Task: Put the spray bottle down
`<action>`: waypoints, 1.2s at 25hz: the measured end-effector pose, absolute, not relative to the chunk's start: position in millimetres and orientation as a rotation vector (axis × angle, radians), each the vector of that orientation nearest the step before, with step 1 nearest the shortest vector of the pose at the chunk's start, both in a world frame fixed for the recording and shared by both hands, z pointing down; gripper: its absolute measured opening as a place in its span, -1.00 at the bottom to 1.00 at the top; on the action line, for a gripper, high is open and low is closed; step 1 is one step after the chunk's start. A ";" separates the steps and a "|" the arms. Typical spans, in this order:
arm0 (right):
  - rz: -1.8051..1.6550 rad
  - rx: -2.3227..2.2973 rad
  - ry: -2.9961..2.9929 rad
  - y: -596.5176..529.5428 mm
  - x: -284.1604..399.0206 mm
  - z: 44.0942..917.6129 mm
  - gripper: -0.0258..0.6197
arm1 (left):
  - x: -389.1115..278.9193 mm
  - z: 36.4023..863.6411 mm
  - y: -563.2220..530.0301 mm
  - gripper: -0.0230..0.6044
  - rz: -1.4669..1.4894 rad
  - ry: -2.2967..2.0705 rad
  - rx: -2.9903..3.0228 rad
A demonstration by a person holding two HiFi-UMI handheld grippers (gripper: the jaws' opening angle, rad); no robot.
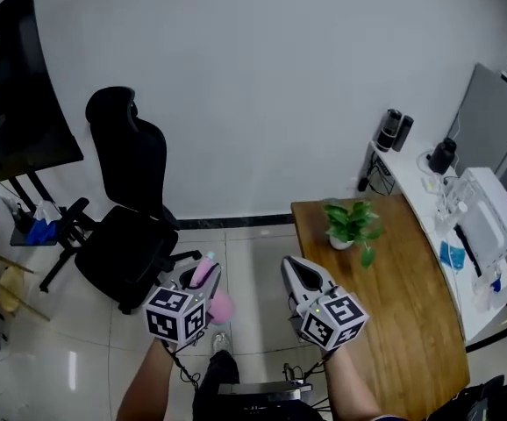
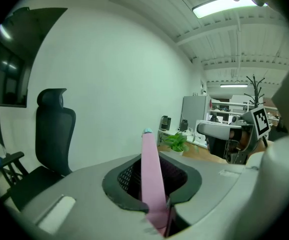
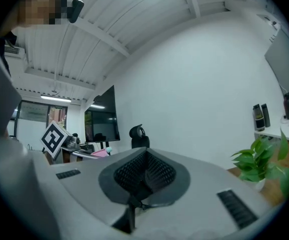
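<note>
My left gripper (image 1: 203, 275) is shut on a pink spray bottle (image 1: 222, 306), held in the air over the tiled floor, left of the wooden table (image 1: 403, 305). In the left gripper view the bottle's pink neck (image 2: 151, 166) stands up between the two pads of this gripper (image 2: 153, 184), with a pale blue tip at its top. Beside it on the right, my right gripper (image 1: 291, 267) is shut with nothing in it. Its dark pads (image 3: 157, 174) meet in the right gripper view, where the gripper (image 3: 143, 176) points level toward the white wall. The pink bottle (image 3: 100, 154) shows small at the left there.
A potted green plant (image 1: 352, 224) stands at the table's far end. A black office chair (image 1: 129, 226) is at the left, with a dark screen (image 1: 12, 103) behind it. A white desk (image 1: 464, 226) with devices runs along the right.
</note>
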State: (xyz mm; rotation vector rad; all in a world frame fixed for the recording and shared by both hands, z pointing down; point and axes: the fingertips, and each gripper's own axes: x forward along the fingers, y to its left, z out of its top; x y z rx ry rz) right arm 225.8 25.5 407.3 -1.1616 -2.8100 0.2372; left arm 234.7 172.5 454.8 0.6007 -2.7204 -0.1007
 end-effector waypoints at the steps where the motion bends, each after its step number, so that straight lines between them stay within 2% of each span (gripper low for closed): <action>1: 0.231 -1.141 -2.818 29.6 210.4 408.6 -0.90 | 216.5 455.2 176.3 -0.72 -0.101 -2.721 0.622; 13: 0.203 -0.860 -2.949 66.0 40.4 388.2 -0.90 | 7.2 424.2 218.9 -0.72 -0.048 -2.697 0.920; 23: 0.244 -0.675 -3.031 45.3 -78.7 391.8 -0.90 | -148.3 411.0 189.0 -0.72 -0.080 -2.684 1.155; 30: 0.329 -0.524 -3.095 0.9 -186.2 390.2 -0.90 | -268.6 406.2 124.7 -0.72 -0.112 -2.587 1.336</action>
